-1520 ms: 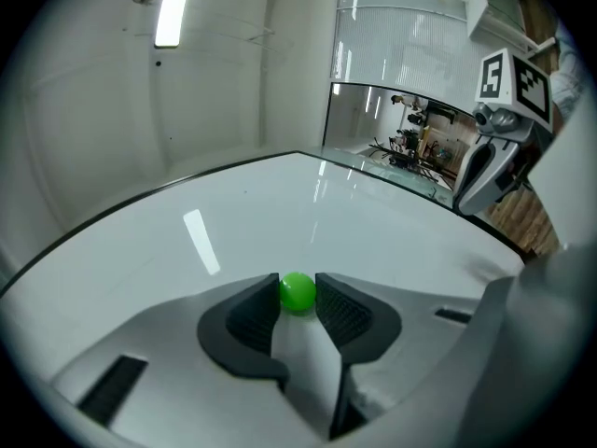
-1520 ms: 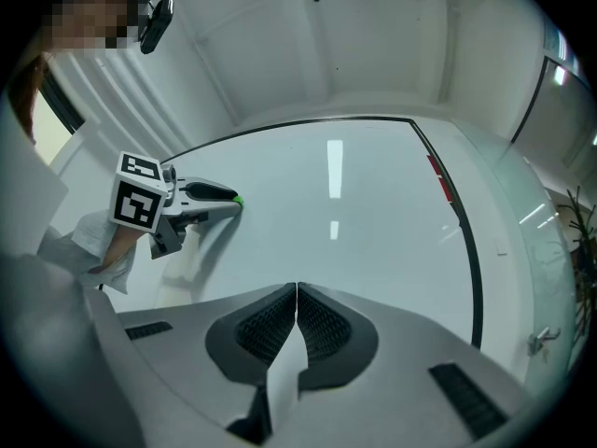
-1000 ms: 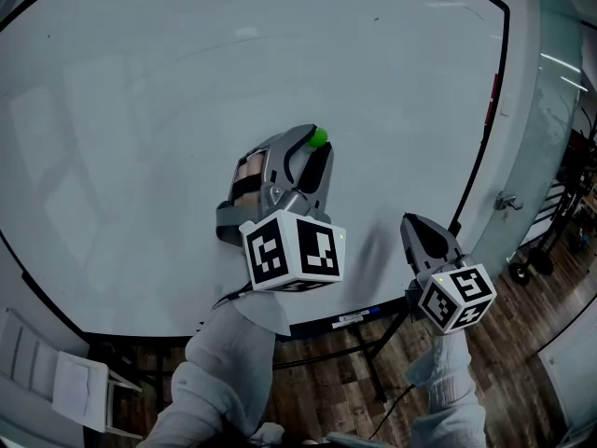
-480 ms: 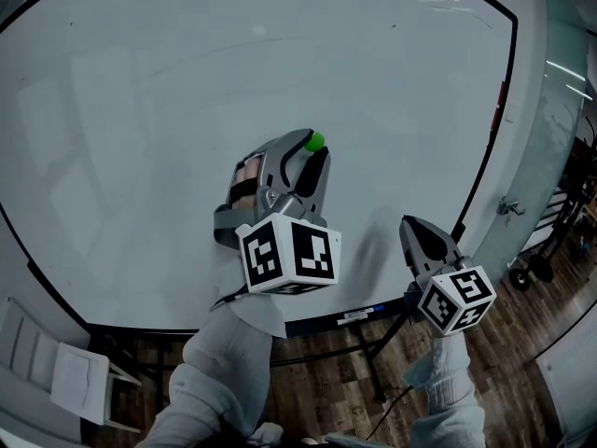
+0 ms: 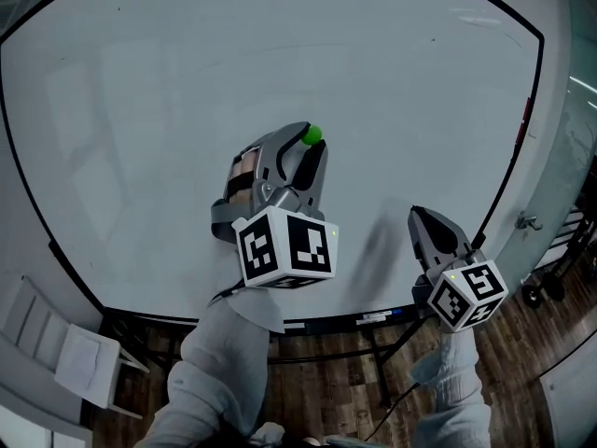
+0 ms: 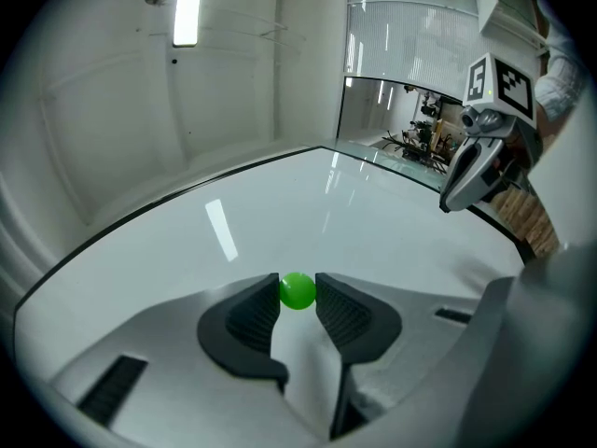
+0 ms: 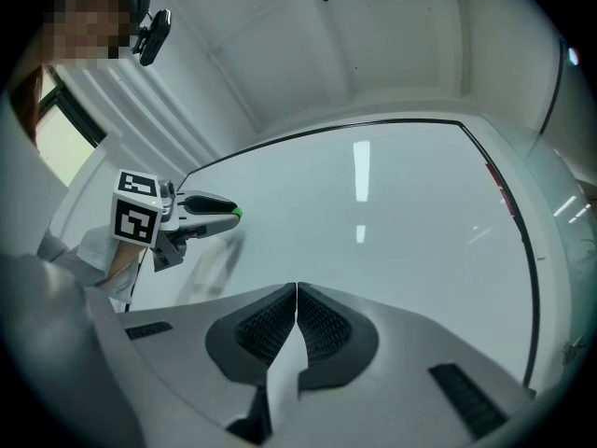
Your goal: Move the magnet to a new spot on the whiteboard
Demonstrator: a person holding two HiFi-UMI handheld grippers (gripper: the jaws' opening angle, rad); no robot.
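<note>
The left gripper (image 6: pixel 298 294) has drifted a little farther from the whiteboard's (image 5: pixel 187 82) right edge, jaws clamped on the green magnet (image 5: pixel 312 135) right at their tips, over the board's lower middle. The right gripper (image 7: pixel 296 292), jaws together and empty, hangs nearer that edge, so placing likely falls to the left
</note>
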